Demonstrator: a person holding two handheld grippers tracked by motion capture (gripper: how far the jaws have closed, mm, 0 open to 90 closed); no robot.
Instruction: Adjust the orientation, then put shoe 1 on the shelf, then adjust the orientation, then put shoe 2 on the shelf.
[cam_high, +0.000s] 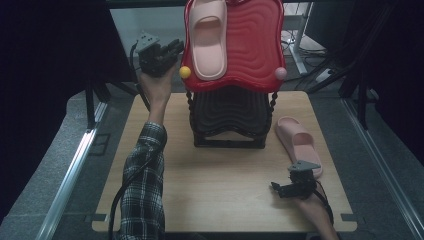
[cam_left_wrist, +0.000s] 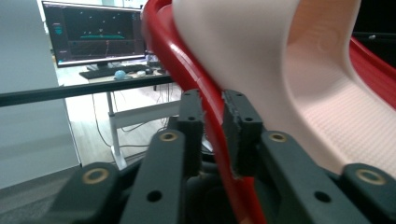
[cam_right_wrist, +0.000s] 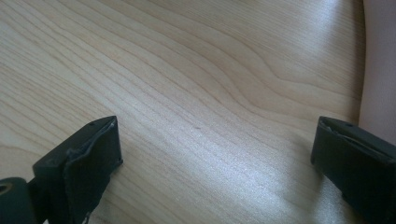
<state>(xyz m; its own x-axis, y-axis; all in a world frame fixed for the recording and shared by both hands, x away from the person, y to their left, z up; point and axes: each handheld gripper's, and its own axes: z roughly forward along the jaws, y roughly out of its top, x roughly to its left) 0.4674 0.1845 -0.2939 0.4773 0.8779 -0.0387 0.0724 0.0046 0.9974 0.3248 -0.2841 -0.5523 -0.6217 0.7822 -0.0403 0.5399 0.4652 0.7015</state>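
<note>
I count two pink slippers, one red tray and one black rack, and I place everything by that black rack (cam_high: 229, 117), which stands on the wooden table (cam_high: 200, 170).

The red tray (cam_high: 252, 50) sits on top of the rack, tilted toward me, with a yellow ball (cam_high: 185, 72) at one near corner and a pink ball (cam_high: 280, 73) at the other. One slipper (cam_high: 207, 37) lies on the tray, above the rack. The second slipper (cam_high: 299, 142) lies flat on the table just to the right of the rack's foot.

My left tongs (cam_high: 172, 50) are raised beside the tray's left edge, above and left of the rack. In the left gripper view the tray's red rim (cam_left_wrist: 205, 107) runs between the two jaws, with a small gap showing at the pads, so they straddle the rim without a firm pinch.

My right tongs (cam_high: 278, 189) rest low over the table in front of the rack and to its right, near the second slipper's heel. Their jaws are spread wide with bare wood between them.
</note>
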